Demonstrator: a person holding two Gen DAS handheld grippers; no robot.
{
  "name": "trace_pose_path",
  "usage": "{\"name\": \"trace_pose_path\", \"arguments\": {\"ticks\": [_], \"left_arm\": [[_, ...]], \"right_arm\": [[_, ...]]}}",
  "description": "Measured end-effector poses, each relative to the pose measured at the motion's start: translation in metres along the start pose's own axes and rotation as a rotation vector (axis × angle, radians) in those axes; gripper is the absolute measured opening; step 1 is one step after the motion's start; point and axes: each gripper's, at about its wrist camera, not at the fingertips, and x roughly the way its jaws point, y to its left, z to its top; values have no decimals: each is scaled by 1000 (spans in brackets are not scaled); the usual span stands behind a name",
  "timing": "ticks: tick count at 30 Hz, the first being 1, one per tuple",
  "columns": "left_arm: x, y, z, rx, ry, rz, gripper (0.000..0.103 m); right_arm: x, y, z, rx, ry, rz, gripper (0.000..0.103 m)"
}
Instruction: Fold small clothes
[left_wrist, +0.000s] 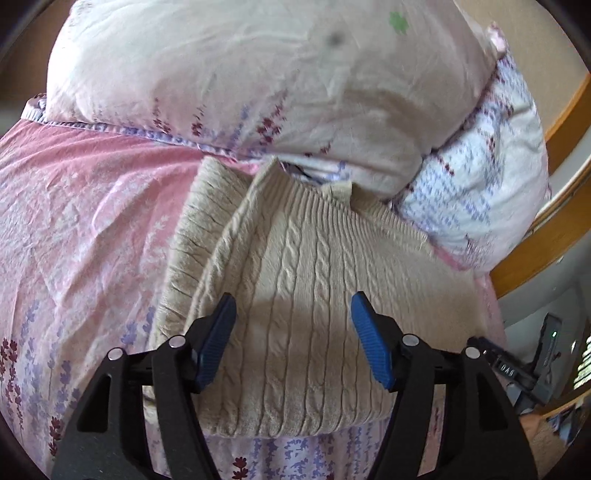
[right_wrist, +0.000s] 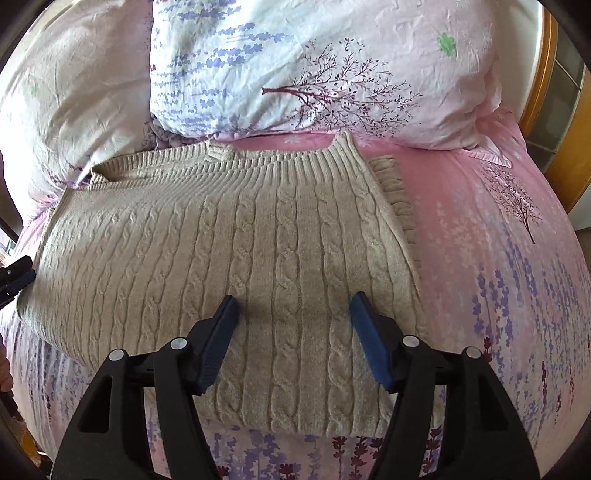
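Beige sweater (right_wrist: 229, 251) lies folded — open pink sheet (right_wrist: 480, 240) beside its edge.

home bedroom, bed with pink floral sheet (right_wrist: 480, 229), pillows (right_wrist: 332, 74), wooden bed frame (left_wrist: 546, 236)

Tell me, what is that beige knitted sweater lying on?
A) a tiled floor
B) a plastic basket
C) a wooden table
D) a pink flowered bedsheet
D: the cable-knit sweater lies flat on the pink flowered bedsheet, just below the pillows.
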Motion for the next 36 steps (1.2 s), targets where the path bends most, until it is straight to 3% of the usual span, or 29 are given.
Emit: {"name": "trace_pose_path", "arguments": {"ticks": [3, 7, 9, 13, 19, 27, 30, 31, 36], "left_arm": [[-7, 28, 20, -117, -18, -18, 65], [8, 58, 36, -205, 64, -3, 63], [17, 67, 41, -228, 106, -43, 62], [35, 70, 46, -205, 196, -136, 62], [47, 74, 56, -208, 251, -241, 60], [61, 60, 51, -219, 290, -311, 52], [68, 44, 47, -200, 301, -303, 51], [70, 39, 46, -198, 300, -292, 50], [75, 41, 43, -257, 280, -233, 25]], "right_arm": [[0, 6, 8, -10, -12, 0, 66], [10, 16, 16, -24, 6, -8, 66], [15, 20, 17, -32, 17, -14, 66], [19, 25, 17, -50, 23, -23, 68], [21, 24, 17, -52, 34, -30, 71], [25, 25, 15, -47, 30, -34, 72], [26, 24, 15, -43, 29, -32, 72], [26, 25, 15, -42, 28, -30, 72], [25, 23, 13, -39, 25, -20, 72]]}}
